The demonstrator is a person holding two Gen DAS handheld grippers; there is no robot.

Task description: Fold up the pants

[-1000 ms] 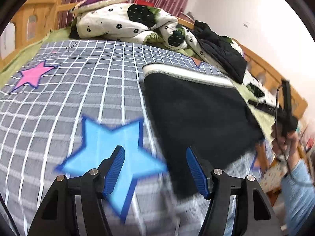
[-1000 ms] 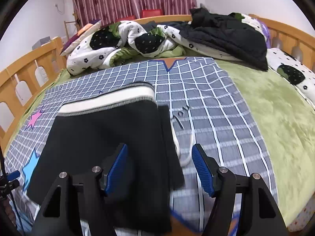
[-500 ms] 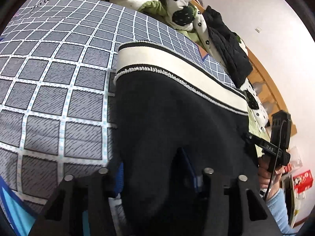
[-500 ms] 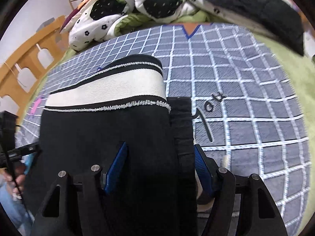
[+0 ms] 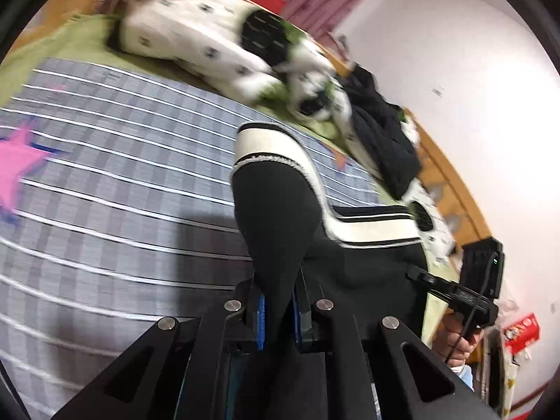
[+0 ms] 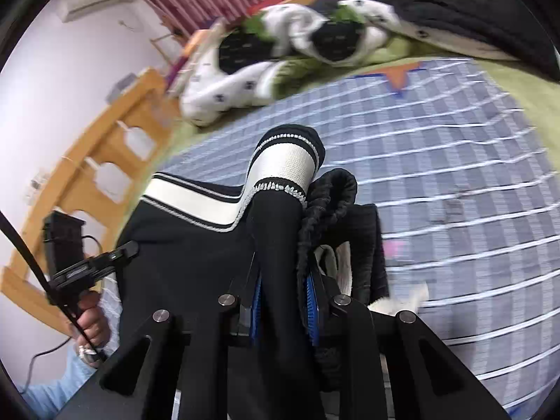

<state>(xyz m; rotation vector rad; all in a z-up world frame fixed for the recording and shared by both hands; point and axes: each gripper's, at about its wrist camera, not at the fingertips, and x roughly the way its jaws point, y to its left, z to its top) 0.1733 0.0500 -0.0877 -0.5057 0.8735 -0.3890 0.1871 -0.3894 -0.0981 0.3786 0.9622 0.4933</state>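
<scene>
Black pants [image 5: 276,217] with a white waistband [image 5: 266,143] lie on a grey checked bedsheet [image 5: 105,175]. Their near edge is lifted into two peaks. My left gripper [image 5: 278,315] is shut on a ridge of black cloth at the pants' left side. In the right wrist view the pants [image 6: 196,255] bunch up with the waistband [image 6: 283,168] curled over. My right gripper [image 6: 284,308] has its jaws closing, with the black cloth between the blue pads and pressed by them. Each view shows the other gripper held in a hand at its edge.
A crumpled black, white and green quilt [image 5: 217,35] and a dark jacket [image 5: 381,140] are piled at the far end of the bed. A wooden bed rail [image 6: 105,161] runs along the left side. A pink star [image 5: 14,164] marks the sheet.
Both grippers went from open above the flat pants to closed on the black cloth. The near edge has risen off the sheet and the waistband has buckled upward.
</scene>
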